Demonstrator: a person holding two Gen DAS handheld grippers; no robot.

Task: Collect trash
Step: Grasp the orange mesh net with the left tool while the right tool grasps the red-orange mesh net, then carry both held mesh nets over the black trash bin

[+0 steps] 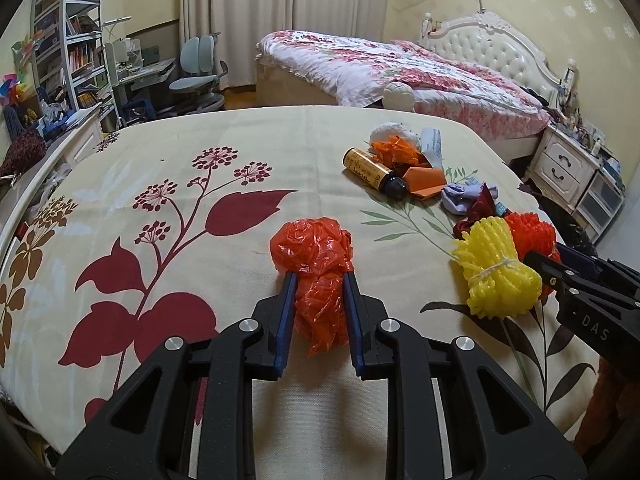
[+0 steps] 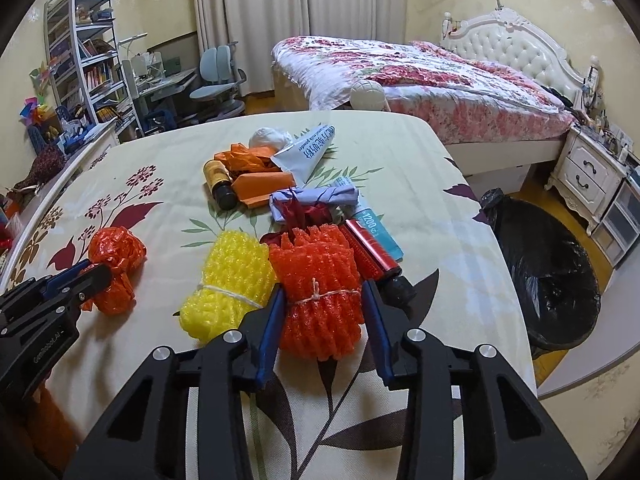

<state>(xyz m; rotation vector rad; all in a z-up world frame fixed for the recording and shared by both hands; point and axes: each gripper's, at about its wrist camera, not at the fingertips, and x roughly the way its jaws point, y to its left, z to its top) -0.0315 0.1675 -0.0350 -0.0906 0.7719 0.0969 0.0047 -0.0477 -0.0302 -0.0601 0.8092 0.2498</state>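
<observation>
The left gripper (image 1: pixel 319 280) is clamped on the crumpled orange plastic bag (image 1: pixel 316 256) on the table (image 1: pixel 240 152), the right gripper (image 2: pixel 323 292) pinches the orange foam net (image 2: pixel 320 280), and the black-lined bin (image 2: pixel 548 264) waits beyond the table's right edge, nearer the right hand.

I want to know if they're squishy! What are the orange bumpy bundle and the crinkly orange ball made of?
The orange bumpy bundle looks like soft foam netting: matte, with puffy open mesh ridges, tied with string. The crinkly orange ball looks like thin plastic film, probably a bag: shiny, wrinkled, slightly see-through. Both probably squish.
</observation>
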